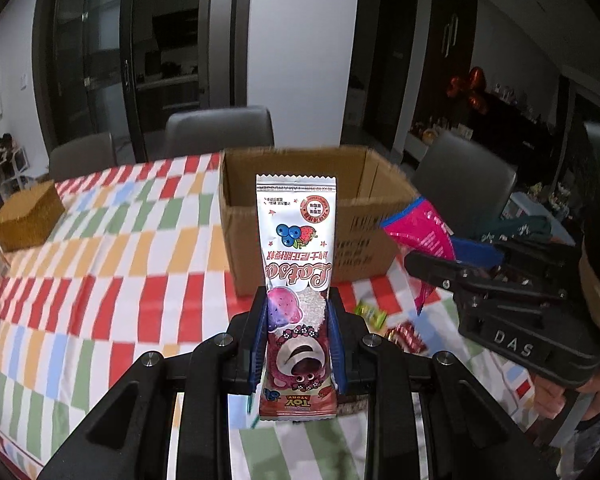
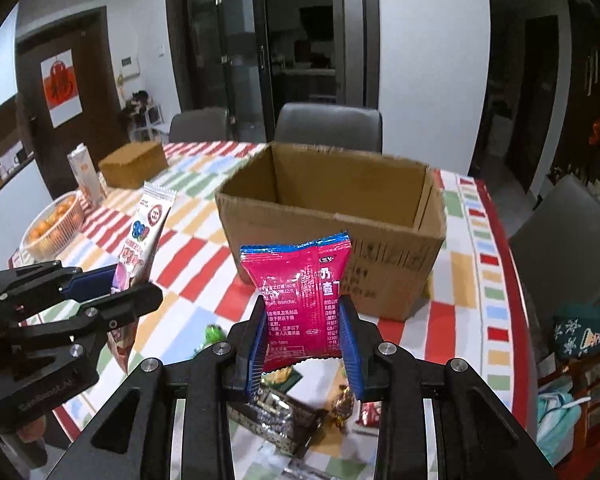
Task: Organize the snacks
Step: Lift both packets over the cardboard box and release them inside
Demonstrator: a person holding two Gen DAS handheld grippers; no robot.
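My left gripper is shut on a tall white and pink Lotso snack packet, held upright above the table in front of an open cardboard box. My right gripper is shut on a pink snack bag with a blue top edge, held before the same box. In the left wrist view the right gripper holds the pink bag at the right. In the right wrist view the left gripper holds the Lotso packet at the left.
Several small wrapped snacks lie on the checkered tablecloth below the grippers. A brown box, a carton and a basket of oranges stand at the far left. Grey chairs surround the table.
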